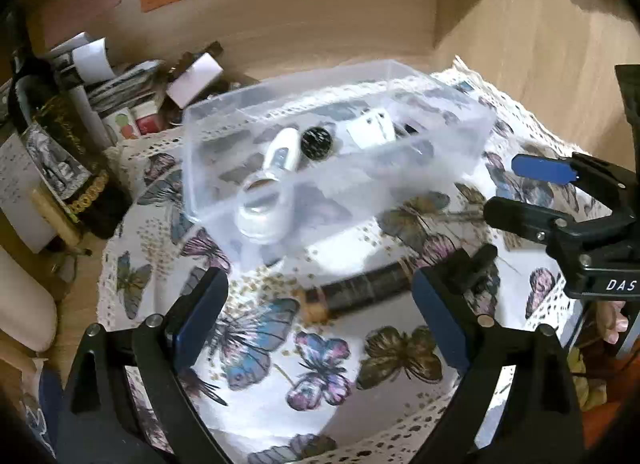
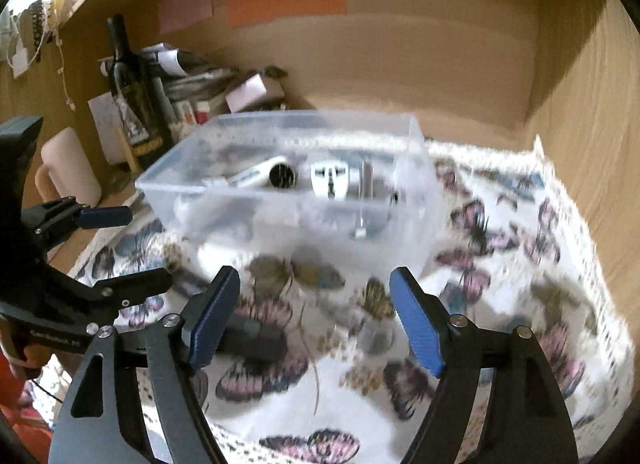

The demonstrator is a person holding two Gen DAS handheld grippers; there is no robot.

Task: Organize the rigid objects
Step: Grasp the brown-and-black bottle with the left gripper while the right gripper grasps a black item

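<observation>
Wood panelling (image 1: 340, 24) is closing in the background, and a butterfly-print cloth (image 1: 280, 384) is covering the desk; motion blur is smearing much of the right wrist view, so prints and small items are hard to read there. Inside the clear plastic bin (image 1: 460, 136), at the centre of both frames, the wall is fogging the contents: a white handled gadget (image 1: 276, 168), a round black piece (image 1: 317, 143) and a white plug adapter (image 1: 370, 128) are showing, while a metal part (image 2: 365, 200) behind the adapter is not identifiable. Clutter around a dark bottle (image 2: 132, 96) at the upper left is too jumbled to sort out. Both claws are hanging low over the cloth, pointing toward the bin. The left claw (image 1: 320, 320) is standing wide open and empty, with a dark cylindrical object (image 1: 360, 292) lying on the cloth between its fingers, just in front of the bin. The right claw (image 2: 316, 320) is likewise spread apart and holding nothing, the bin sitting just beyond its tips.
</observation>
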